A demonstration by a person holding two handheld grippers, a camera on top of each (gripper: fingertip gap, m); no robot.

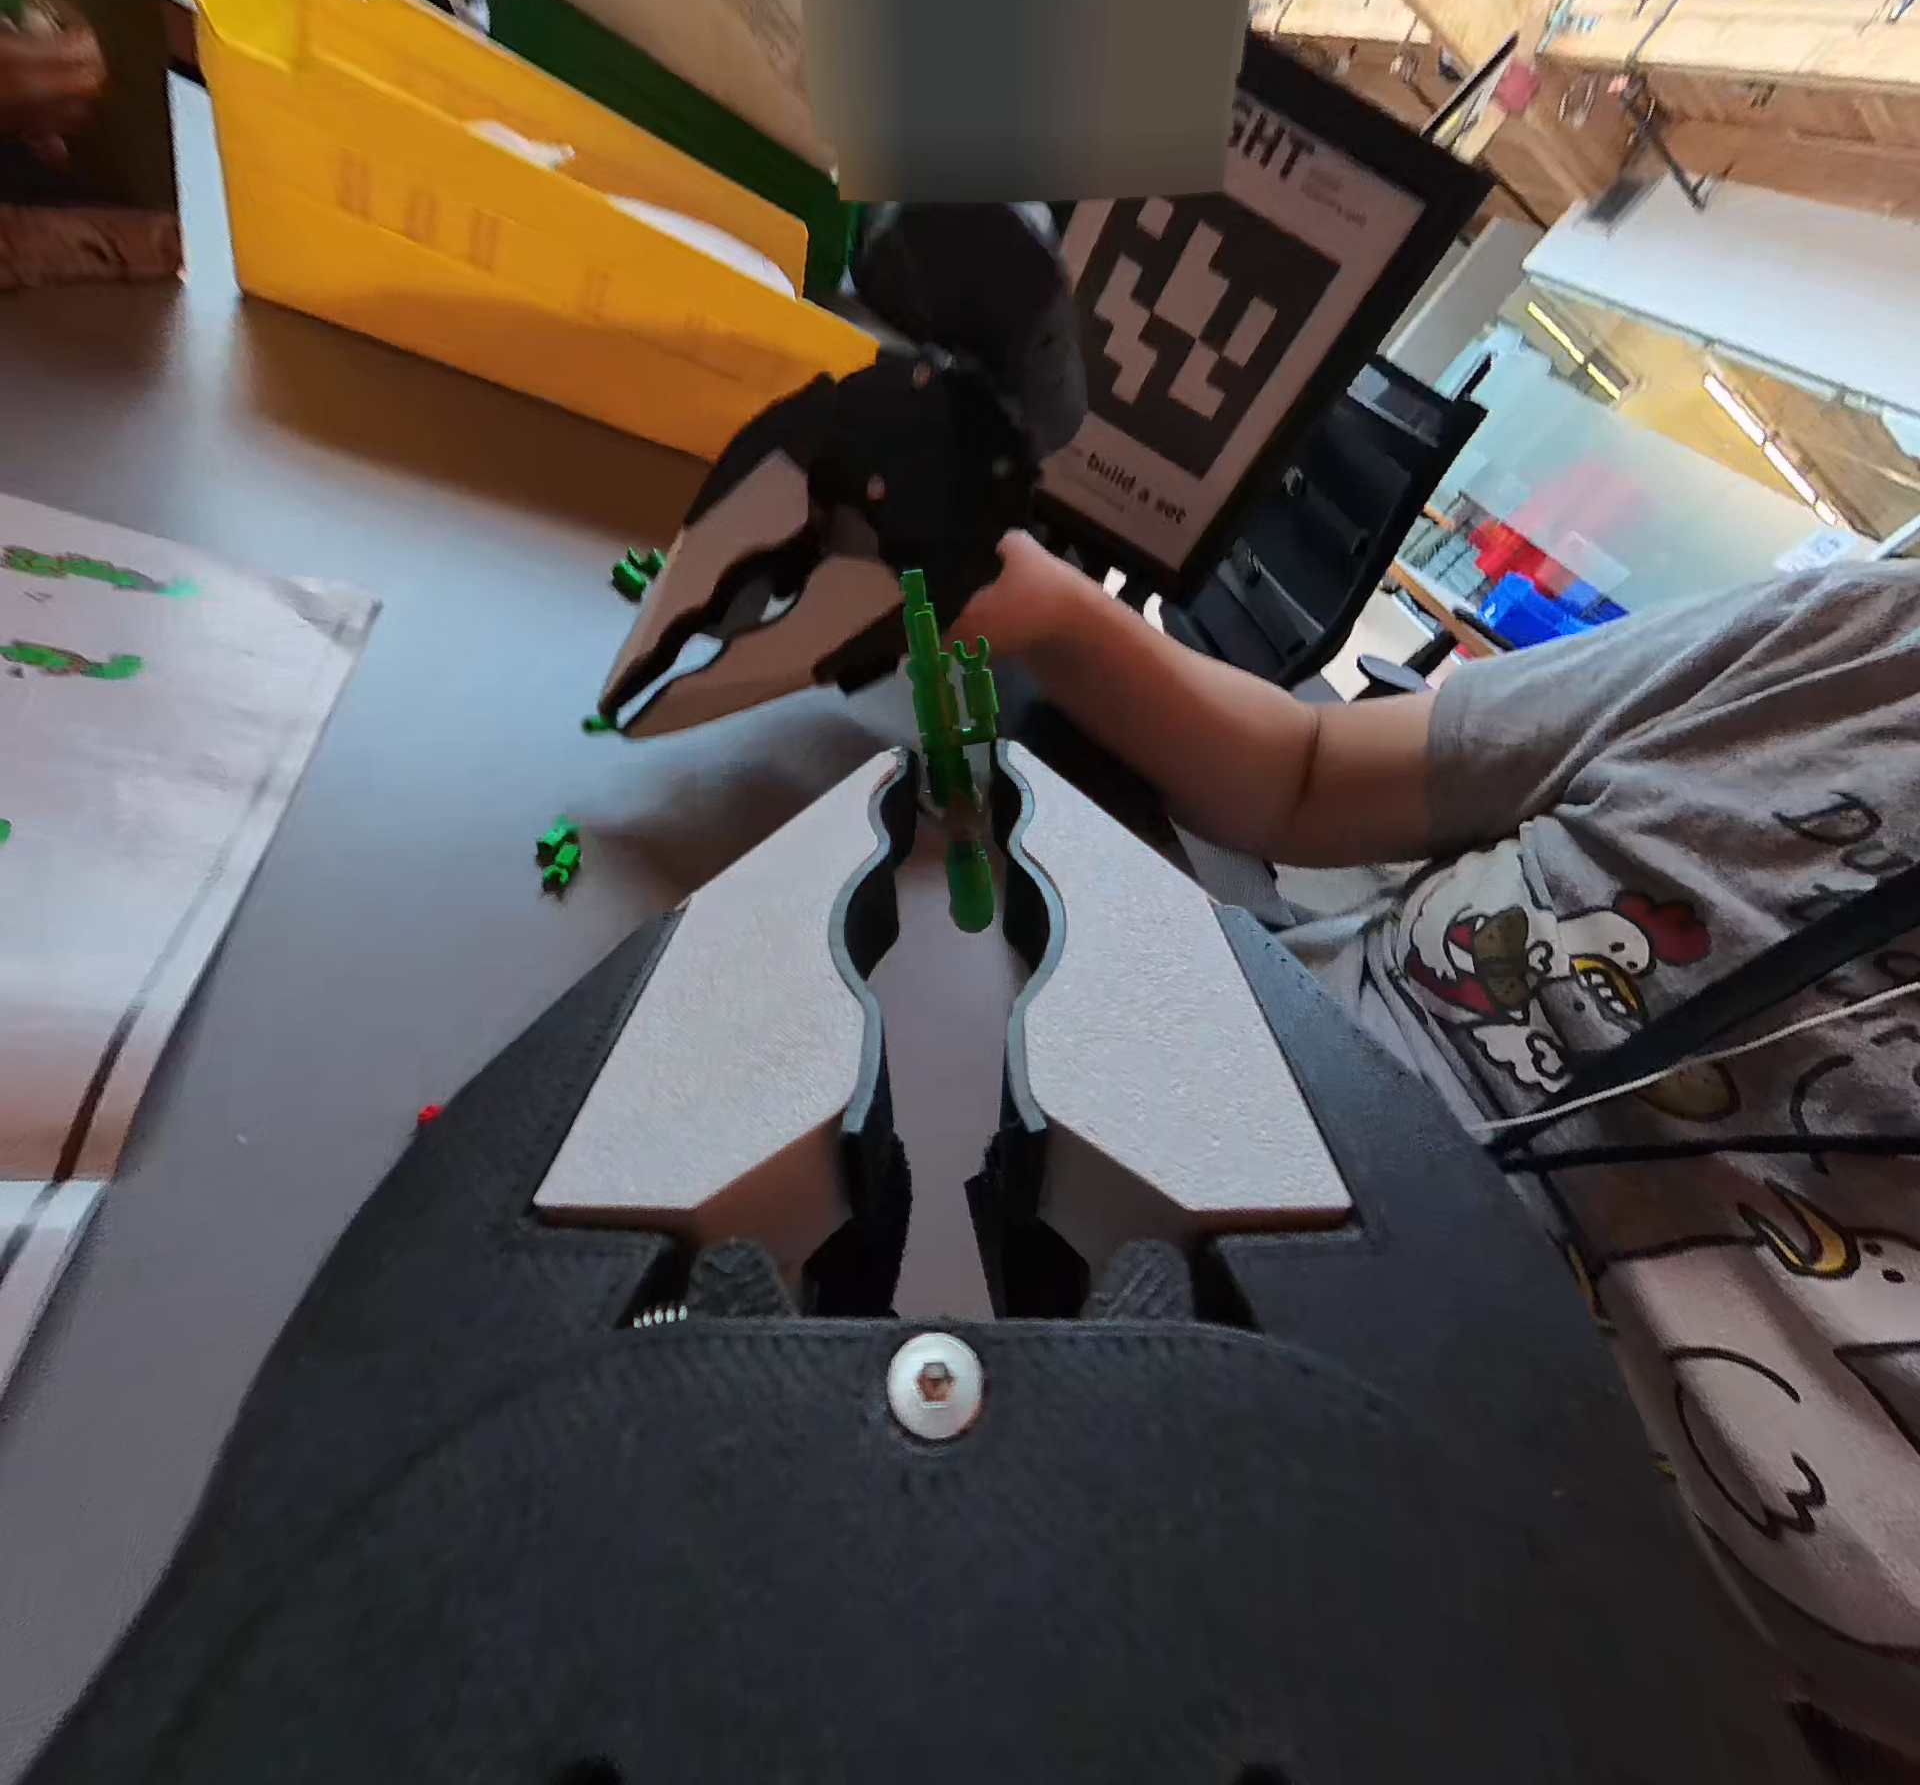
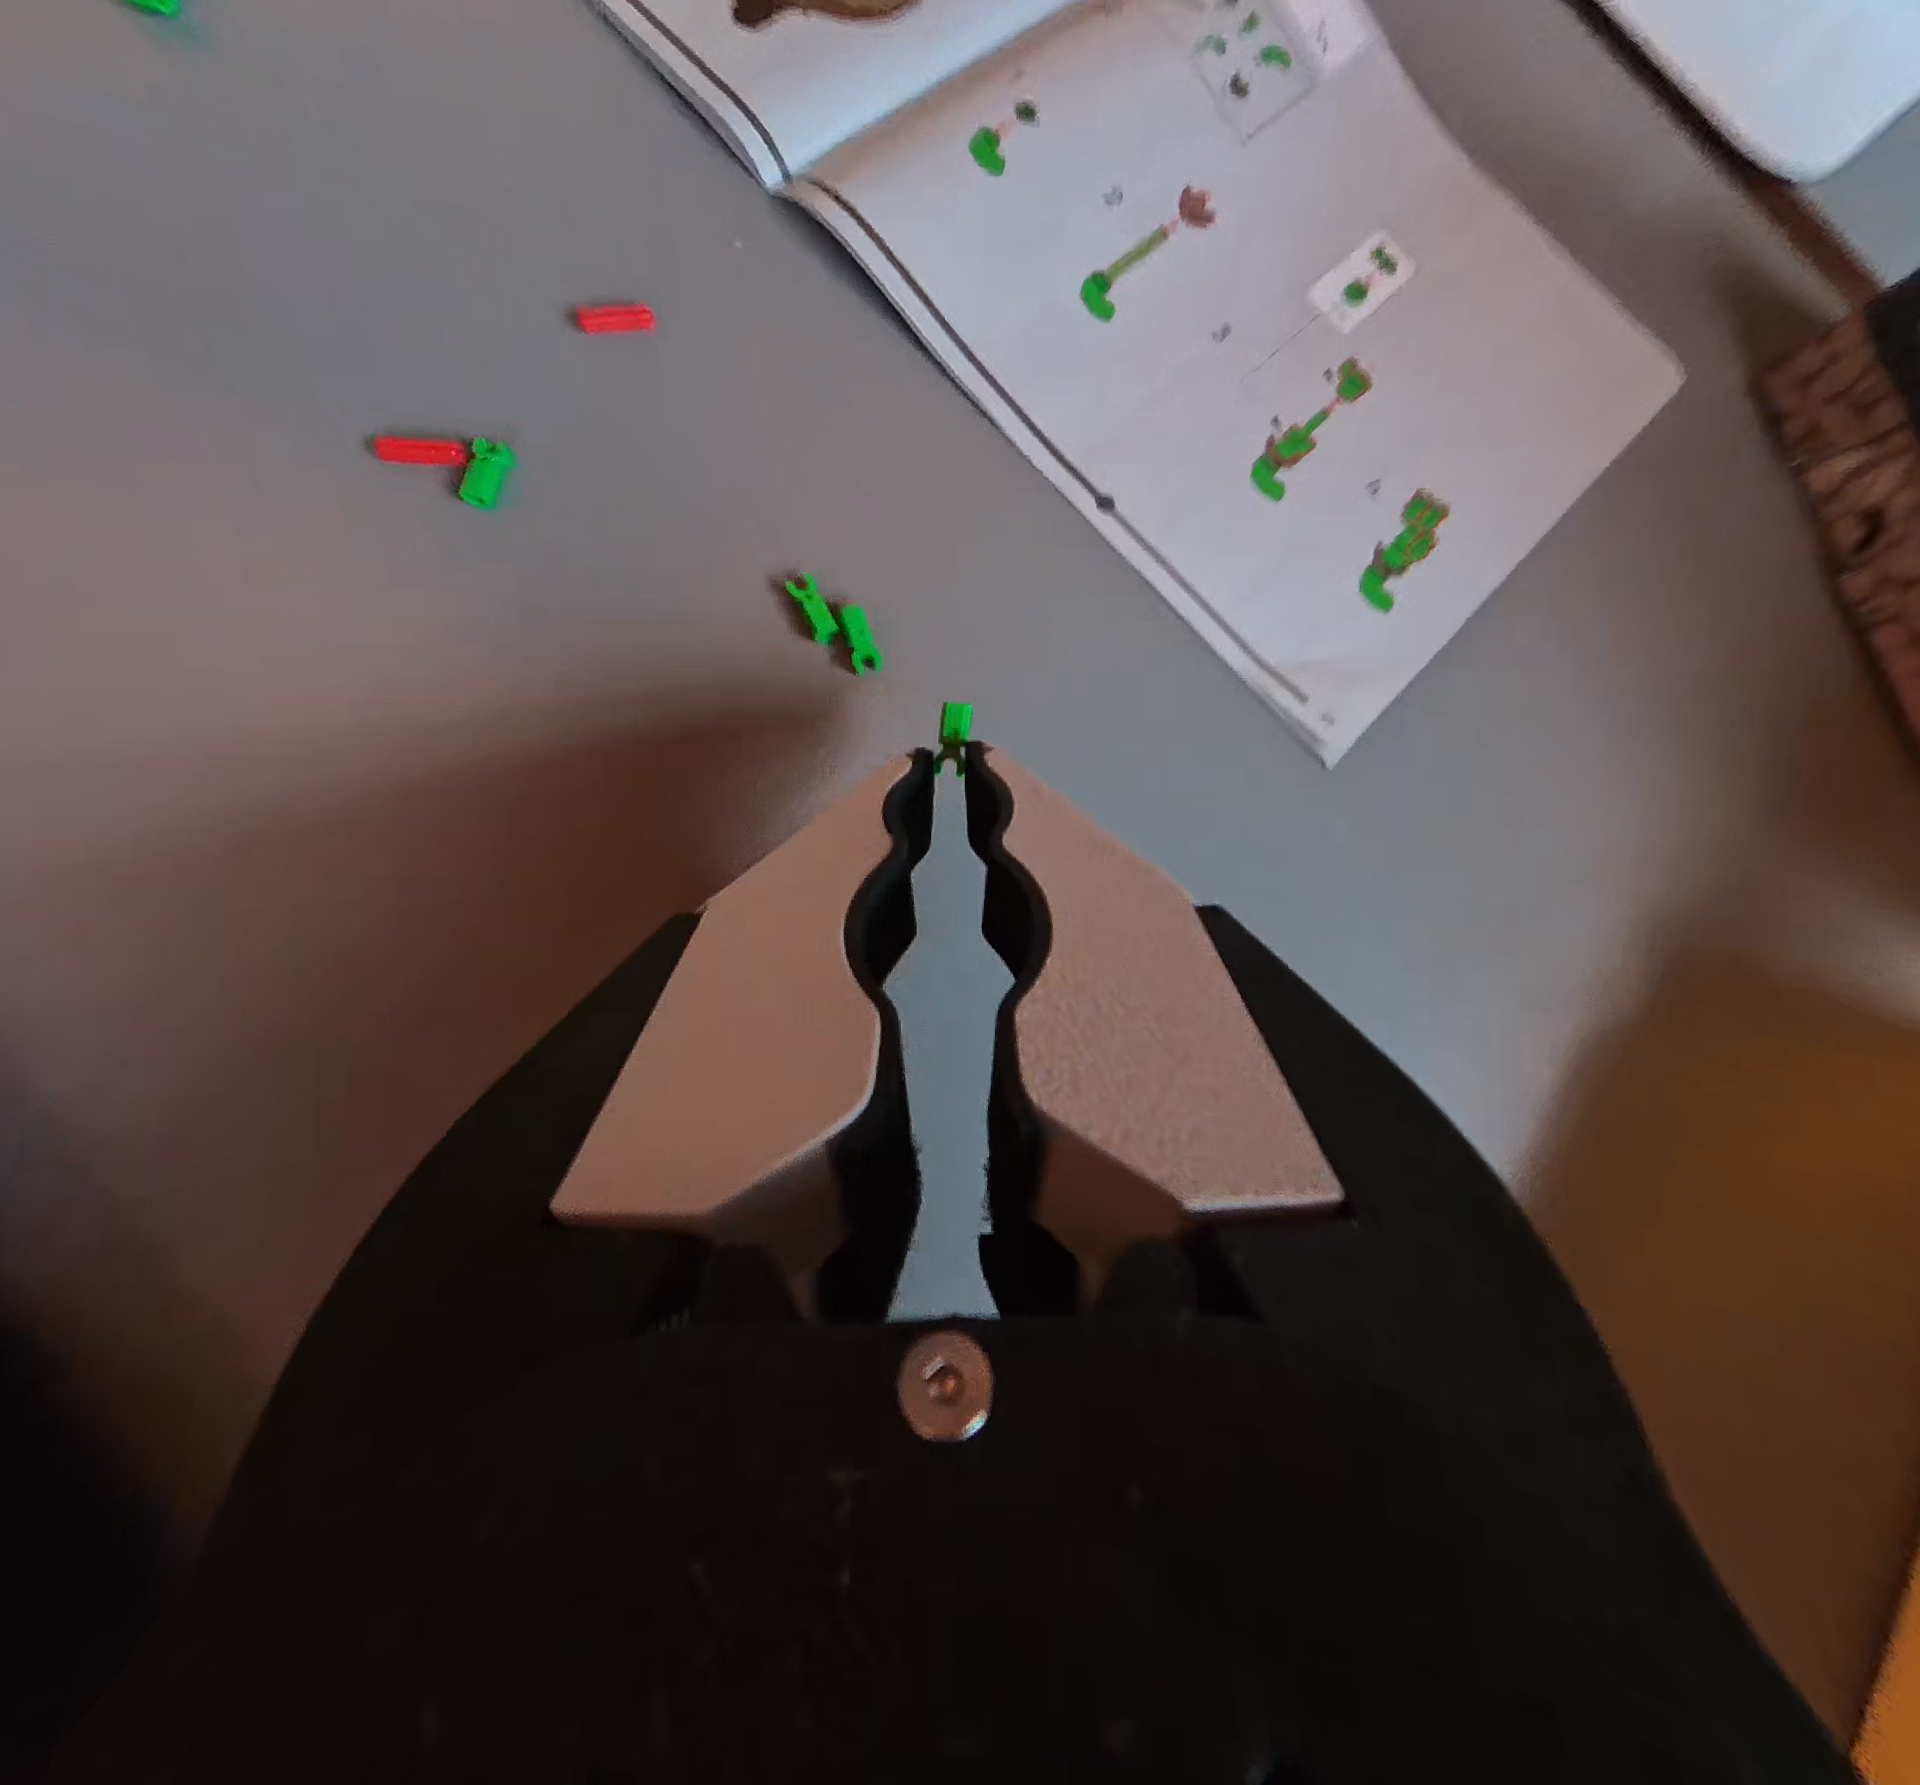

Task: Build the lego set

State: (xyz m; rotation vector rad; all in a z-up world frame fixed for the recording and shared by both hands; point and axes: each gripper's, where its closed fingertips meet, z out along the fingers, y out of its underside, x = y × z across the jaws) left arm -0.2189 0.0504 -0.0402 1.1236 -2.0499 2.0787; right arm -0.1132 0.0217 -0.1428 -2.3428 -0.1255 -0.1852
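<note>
Here the left gripper (image 1: 951, 759) is gripping the upright green stem assembly (image 1: 940, 686) in closed fingers, while the right gripper (image 2: 951, 753), above the counter (image 2: 312, 177), is pinching a small green clip (image 2: 954, 729), pointing forward beyond its tips.

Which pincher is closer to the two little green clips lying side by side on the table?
Right. The right gripper hovers just beside the green clips; the left gripper is raised, farther off, holding the green stem.

The left claw (image 1: 951, 764) has matt, grainy grey finger faces in a ribbed, matt black plastic body, with a shiny metal screw (image 1: 934, 1385). The stem piece (image 1: 940, 696) is glossy green plastic. The bin (image 1: 499, 218) is smooth yellow plastic; the booklet (image 2: 1195, 301) is paper; the table (image 2: 312, 177) is smooth and matt.
</note>
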